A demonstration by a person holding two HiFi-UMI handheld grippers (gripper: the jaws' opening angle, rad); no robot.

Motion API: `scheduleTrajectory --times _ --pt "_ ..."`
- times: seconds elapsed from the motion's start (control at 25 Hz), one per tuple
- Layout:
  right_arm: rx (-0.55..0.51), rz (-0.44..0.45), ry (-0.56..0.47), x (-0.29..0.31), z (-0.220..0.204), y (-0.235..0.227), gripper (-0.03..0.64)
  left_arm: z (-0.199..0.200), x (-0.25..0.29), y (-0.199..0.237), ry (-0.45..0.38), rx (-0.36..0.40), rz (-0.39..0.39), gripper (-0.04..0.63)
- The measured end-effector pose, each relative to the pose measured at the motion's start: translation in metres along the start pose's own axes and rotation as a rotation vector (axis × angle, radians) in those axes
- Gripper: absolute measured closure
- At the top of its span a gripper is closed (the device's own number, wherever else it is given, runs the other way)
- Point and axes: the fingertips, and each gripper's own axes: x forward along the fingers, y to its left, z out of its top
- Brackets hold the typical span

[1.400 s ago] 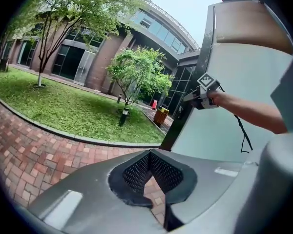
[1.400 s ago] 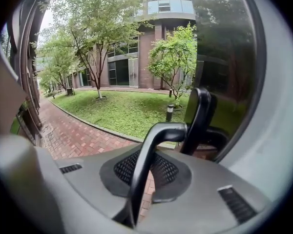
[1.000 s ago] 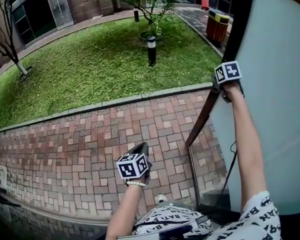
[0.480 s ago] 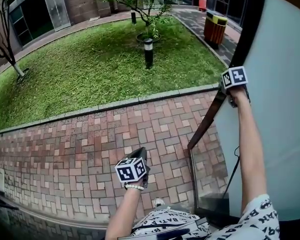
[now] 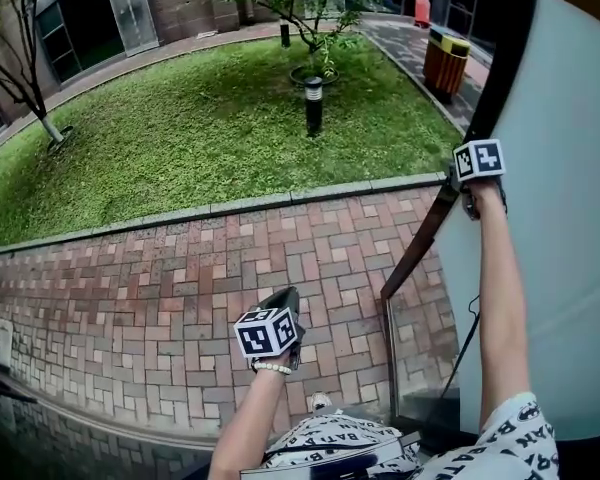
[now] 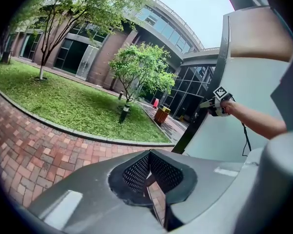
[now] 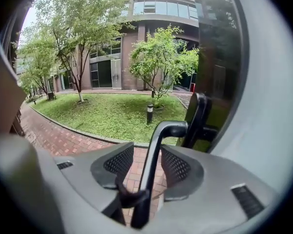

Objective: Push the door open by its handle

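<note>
The pale grey door (image 5: 570, 218) stands swung out over the brick paving at the right. Its dark bar handle (image 5: 420, 243) slants down along the door's edge. My right gripper (image 5: 458, 184) is at the top of that handle, arm stretched out. In the right gripper view the handle (image 7: 156, 145) runs upright between the meshed pads (image 7: 119, 164). The jaws are opening, with a gap on each side of the bar. My left gripper (image 5: 283, 296) hangs low over the bricks, apart from the door. Its jaws (image 6: 149, 172) are shut on nothing.
Red brick paving (image 5: 180, 288) lies below, edged by a kerb and a lawn (image 5: 200, 128). A black bollard lamp (image 5: 314, 105) and a tree stand on the grass. An orange bin (image 5: 446, 63) is beyond the door. Buildings ring the yard.
In the head view the right gripper and the door's edge sit slightly farther right and lower than before. The left gripper has hardly moved.
</note>
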Motion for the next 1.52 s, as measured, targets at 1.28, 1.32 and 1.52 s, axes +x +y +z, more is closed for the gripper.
scheduleTrajectory --times 1.28,1.32,1.52 --pt "0.039 0.240 -0.214 -0.323 -0.290 0.343 0.609 -0.117 -0.318 -0.069 -0.060 0.092 -0.063 0.611" --pt "0.030 0.267 -0.221 -0.329 -0.292 0.351 0.609 -0.119 -0.323 -0.073 -0.063 0.098 -0.061 0.611" --pt "0.047 0.339 -0.201 -0.357 -0.330 0.382 0.609 -0.139 -0.351 -0.086 -0.077 0.104 -0.036 0.611"
